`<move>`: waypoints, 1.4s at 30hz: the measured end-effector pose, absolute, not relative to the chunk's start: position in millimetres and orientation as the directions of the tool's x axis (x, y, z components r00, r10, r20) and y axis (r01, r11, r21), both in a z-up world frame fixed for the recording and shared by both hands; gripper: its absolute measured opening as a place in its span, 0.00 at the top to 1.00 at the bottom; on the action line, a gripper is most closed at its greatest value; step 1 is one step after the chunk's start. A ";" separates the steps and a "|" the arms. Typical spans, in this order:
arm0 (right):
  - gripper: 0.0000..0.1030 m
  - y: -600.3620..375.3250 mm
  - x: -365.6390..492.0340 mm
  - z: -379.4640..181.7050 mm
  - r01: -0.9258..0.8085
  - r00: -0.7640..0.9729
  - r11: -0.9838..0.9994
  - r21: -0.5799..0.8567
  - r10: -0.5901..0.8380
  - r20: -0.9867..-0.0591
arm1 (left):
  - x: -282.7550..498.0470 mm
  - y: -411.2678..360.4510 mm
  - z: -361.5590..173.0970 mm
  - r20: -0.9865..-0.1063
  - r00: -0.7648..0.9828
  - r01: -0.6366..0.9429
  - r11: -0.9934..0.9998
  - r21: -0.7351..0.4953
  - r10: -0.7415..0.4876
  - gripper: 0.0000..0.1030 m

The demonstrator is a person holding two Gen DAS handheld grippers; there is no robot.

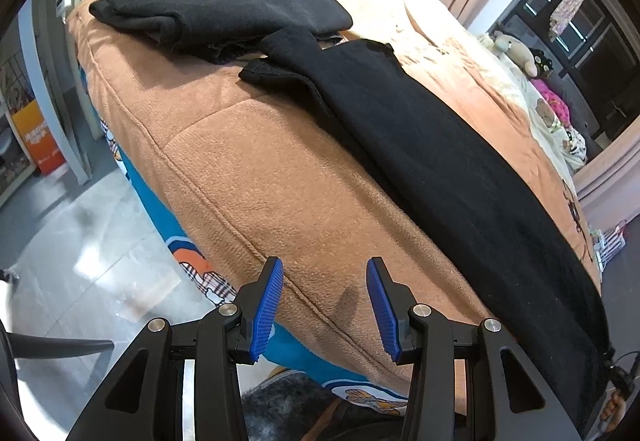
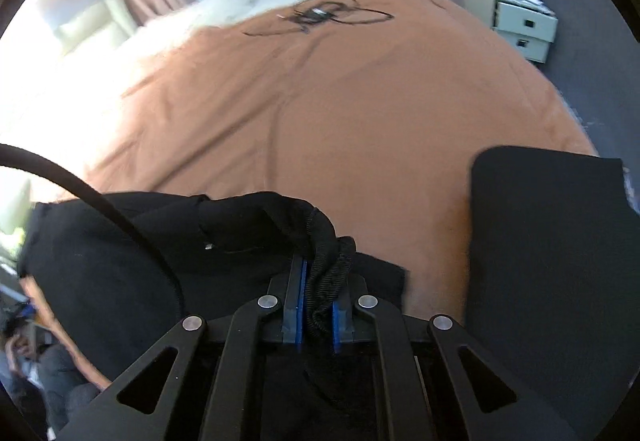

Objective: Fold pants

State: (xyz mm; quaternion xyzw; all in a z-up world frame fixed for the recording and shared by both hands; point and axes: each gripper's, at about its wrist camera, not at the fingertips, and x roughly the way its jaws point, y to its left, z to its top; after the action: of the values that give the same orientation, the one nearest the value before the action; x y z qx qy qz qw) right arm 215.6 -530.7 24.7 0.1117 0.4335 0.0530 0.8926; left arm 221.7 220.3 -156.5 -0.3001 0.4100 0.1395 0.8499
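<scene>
Black pants [image 1: 440, 145] lie stretched along the orange-brown bed cover [image 1: 256, 177], running from the far cuff near the middle to the lower right edge. My left gripper [image 1: 325, 273] is open and empty, hovering over the bed's near edge, left of the pants. In the right wrist view my right gripper [image 2: 319, 281] is shut on the bunched waistband of the black pants [image 2: 160, 241], with ribbed fabric pinched between the blue pads [image 2: 301, 305]. A flat black cloth panel [image 2: 548, 241] shows at right.
A second pile of black clothing [image 1: 208, 13] lies at the far end of the bed. Soft toys [image 1: 520, 49] and pillows sit at the bed's head. A white drawer unit [image 2: 520, 25] stands beside the bed. Tiled floor [image 1: 80, 241] lies to the left.
</scene>
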 end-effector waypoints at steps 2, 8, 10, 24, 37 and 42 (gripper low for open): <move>0.94 -537.9 233.6 -1.1 0.068 0.567 0.972 0.226 0.149 -0.810 | 221.2 220.2 -156.6 -0.778 0.628 -0.480 0.782 -0.399 -0.011 0.55; 0.63 -531.1 250.9 -16.3 0.157 0.551 0.978 0.134 0.026 -0.834 | 219.7 224.6 -154.1 -0.764 0.645 -0.466 0.783 -0.413 -0.020 0.55; 0.51 -527.7 245.3 0.0 0.159 0.572 0.982 0.104 -0.006 -0.820 | 221.5 227.2 -153.0 -0.757 0.653 -0.464 0.780 -0.421 -0.021 0.55; 0.49 -430.3 197.7 63.9 -0.042 0.676 0.997 0.065 0.076 -0.733 | 259.3 254.2 -145.9 -0.698 0.711 -0.403 0.768 -0.497 -0.079 0.55; 0.49 -331.8 248.3 64.9 -0.344 0.570 0.934 0.093 0.286 -0.771 | 292.8 292.1 -152.2 -0.680 0.724 -0.411 0.720 -0.559 -0.115 0.38; 0.40 -290.5 266.6 59.0 -0.440 0.524 0.892 0.102 0.347 -0.778 | 303.4 303.3 -157.8 -0.682 0.720 -0.421 0.702 -0.574 -0.125 0.38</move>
State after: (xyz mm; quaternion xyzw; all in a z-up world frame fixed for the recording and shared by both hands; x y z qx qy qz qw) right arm 266.6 -290.5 59.0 -0.0539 0.4323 0.2261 0.8713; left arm 303.4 303.3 -157.8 -0.3759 0.3636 0.0872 0.8479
